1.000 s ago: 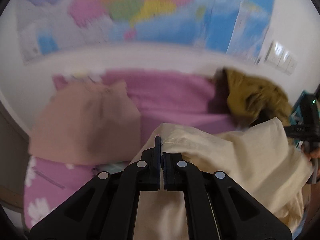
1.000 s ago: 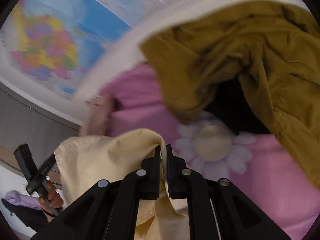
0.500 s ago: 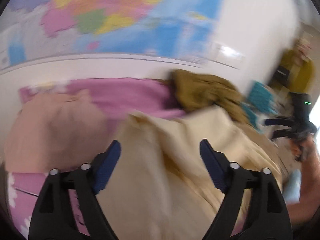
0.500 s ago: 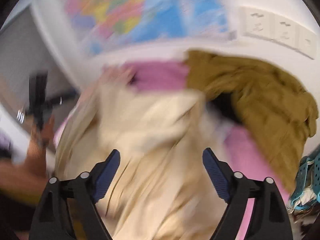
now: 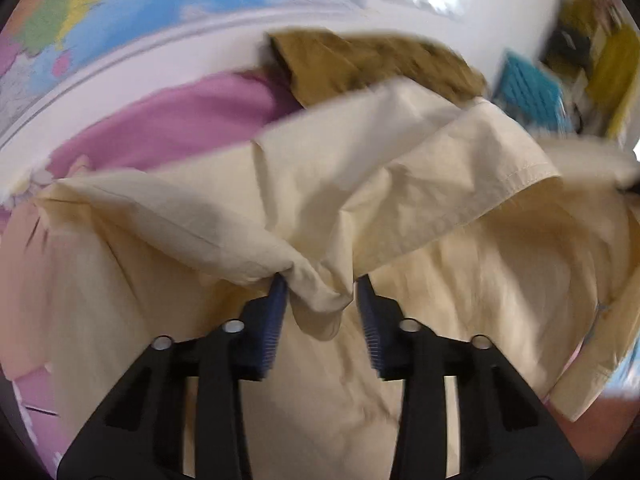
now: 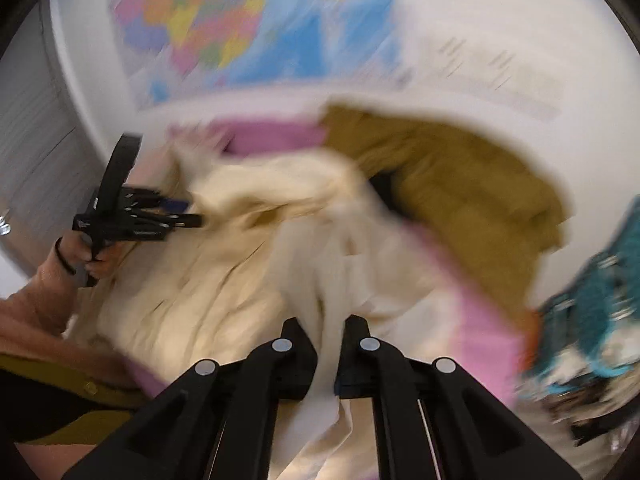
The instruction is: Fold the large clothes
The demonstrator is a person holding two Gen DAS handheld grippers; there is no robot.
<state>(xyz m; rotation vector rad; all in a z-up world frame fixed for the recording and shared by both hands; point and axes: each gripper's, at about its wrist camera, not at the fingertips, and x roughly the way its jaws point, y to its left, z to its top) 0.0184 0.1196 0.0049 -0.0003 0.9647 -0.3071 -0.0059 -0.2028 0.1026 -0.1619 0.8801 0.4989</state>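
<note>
A large cream garment lies crumpled over a pink flowered bed cover. In the left wrist view my left gripper has its jaws part open around a bunched fold of the cream cloth, which touches the left blue pad. In the right wrist view my right gripper has its jaws narrowly apart with a strip of the cream garment running between them. The left gripper also shows in the right wrist view, held in a hand at the garment's far left edge.
An olive-brown garment is heaped at the back right of the bed, also in the left wrist view. A peach cloth lies at left. A teal basket stands at right. A map hangs on the white wall.
Both grippers were shut on the cream garment a second ago, then opened wide. Now both have narrowed around folds of it, and the garment lies spread lower over the bed.
</note>
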